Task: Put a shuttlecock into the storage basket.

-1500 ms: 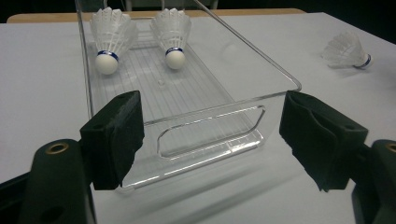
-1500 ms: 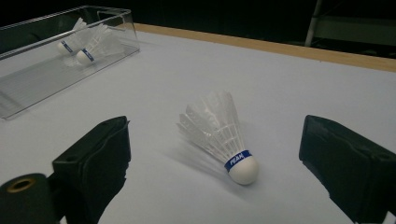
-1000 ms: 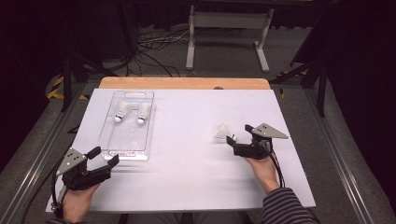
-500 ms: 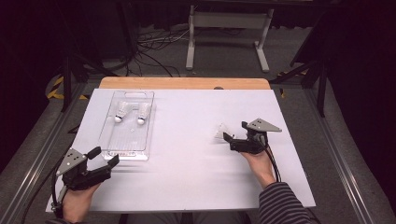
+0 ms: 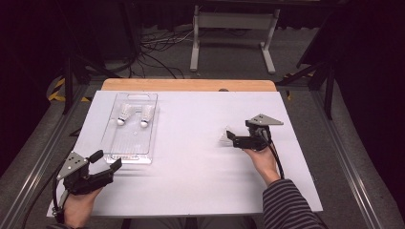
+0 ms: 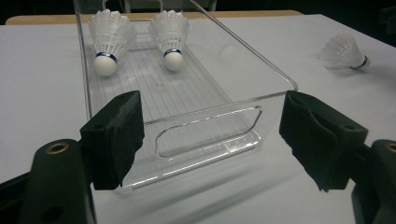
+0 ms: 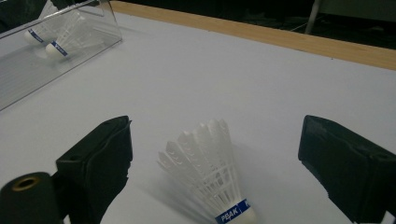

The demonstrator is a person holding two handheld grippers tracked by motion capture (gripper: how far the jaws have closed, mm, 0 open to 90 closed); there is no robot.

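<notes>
A loose white shuttlecock (image 5: 224,136) lies on its side on the white table, right of the middle. In the right gripper view this shuttlecock (image 7: 210,170) lies between the two jaws, cork end towards the camera, feathers pointing away. My right gripper (image 5: 233,139) is open around it, with neither pad touching it. A clear plastic tray (image 5: 129,142) stands at the left and holds two shuttlecocks (image 5: 125,114) (image 5: 146,114) at its far end. My left gripper (image 5: 106,160) is open just before the tray's near end wall (image 6: 205,130), holding nothing.
The wooden table edge (image 5: 188,85) runs along the back. A metal stand (image 5: 231,28) and cables lie on the floor beyond it. The white surface between the tray and the loose shuttlecock (image 6: 344,51) is bare.
My right gripper has moved forward and left, so its open jaws now flank the loose shuttlecock. The left gripper has stayed put.
</notes>
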